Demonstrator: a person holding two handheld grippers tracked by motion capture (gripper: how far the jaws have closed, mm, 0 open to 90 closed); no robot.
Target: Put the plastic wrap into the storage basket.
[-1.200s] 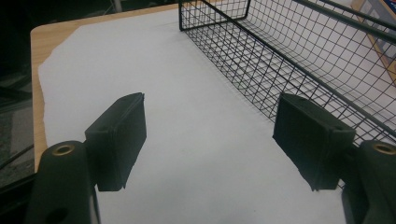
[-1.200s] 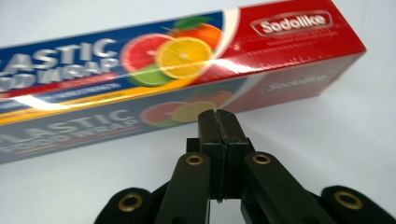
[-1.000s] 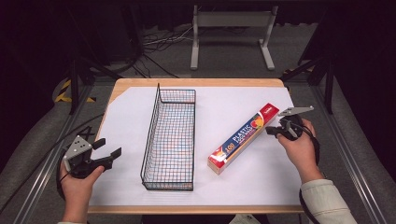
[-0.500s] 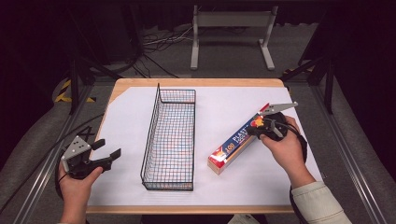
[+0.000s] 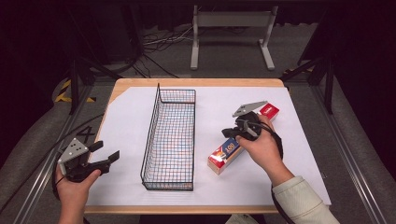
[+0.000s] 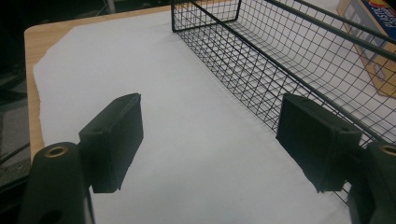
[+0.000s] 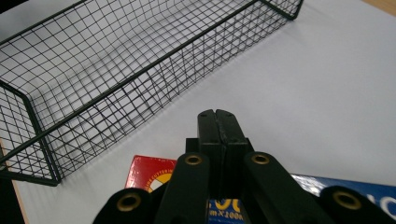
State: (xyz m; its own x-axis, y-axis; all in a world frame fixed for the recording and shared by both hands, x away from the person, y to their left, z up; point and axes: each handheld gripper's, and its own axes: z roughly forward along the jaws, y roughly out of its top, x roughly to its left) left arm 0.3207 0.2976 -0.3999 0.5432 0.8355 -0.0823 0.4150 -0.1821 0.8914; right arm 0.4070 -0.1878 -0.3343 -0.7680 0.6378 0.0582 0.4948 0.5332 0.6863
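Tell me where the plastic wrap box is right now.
In the high view the plastic wrap box lies diagonally on the white paper, right of the wire basket, with the right gripper over its middle.

Box (image 5: 229, 151) middle: hidden under the right hand (image 5: 261, 144) and right gripper (image 5: 229, 133) in the high view.
Box print: too small to read fully there.
Box in the left gripper view: cut off by the right edge, behind the basket (image 6: 299, 51) wires.
Basket near end: cut off by the right gripper view's left edge.
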